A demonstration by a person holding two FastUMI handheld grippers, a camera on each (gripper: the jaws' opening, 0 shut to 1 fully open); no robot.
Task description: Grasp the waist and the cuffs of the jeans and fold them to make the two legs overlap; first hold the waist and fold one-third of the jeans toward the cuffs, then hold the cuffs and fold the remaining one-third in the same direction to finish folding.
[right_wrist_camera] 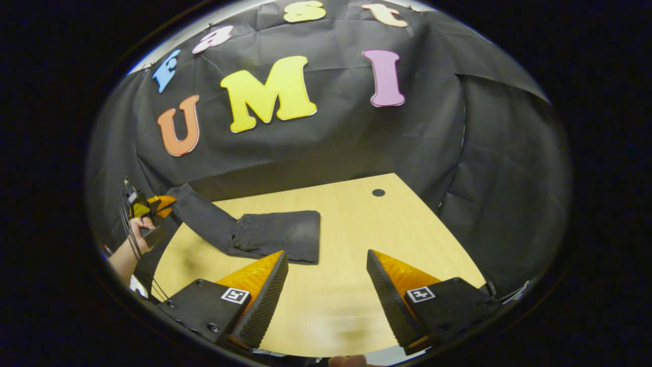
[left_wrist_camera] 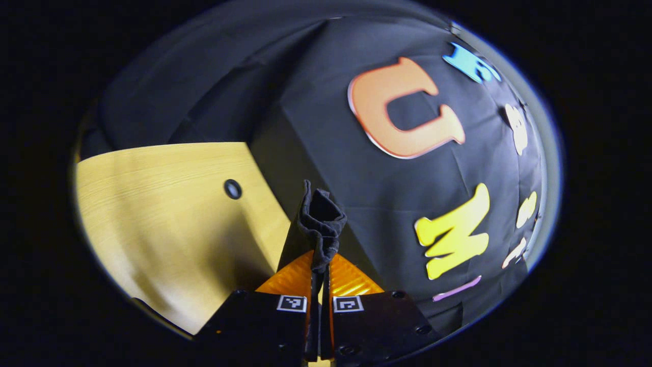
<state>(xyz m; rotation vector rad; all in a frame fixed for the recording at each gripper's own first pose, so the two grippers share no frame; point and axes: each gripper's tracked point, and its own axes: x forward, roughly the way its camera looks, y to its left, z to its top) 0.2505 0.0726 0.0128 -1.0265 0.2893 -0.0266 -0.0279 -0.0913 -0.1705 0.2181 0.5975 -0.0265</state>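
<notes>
Left tongs point(left_wrist_camera: 320, 265) pinching jeans point(right_wrist_camera: 275, 235), table point(right_wrist_camera: 356, 224) hole point(right_wrist_camera: 378, 192) beyond

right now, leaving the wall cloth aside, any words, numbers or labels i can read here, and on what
No readable words or numbers.
Square markers on the left gripper and on the right gripper: black-and-white code patterns, not text.
Jeans: no tag or brand legible.
</notes>
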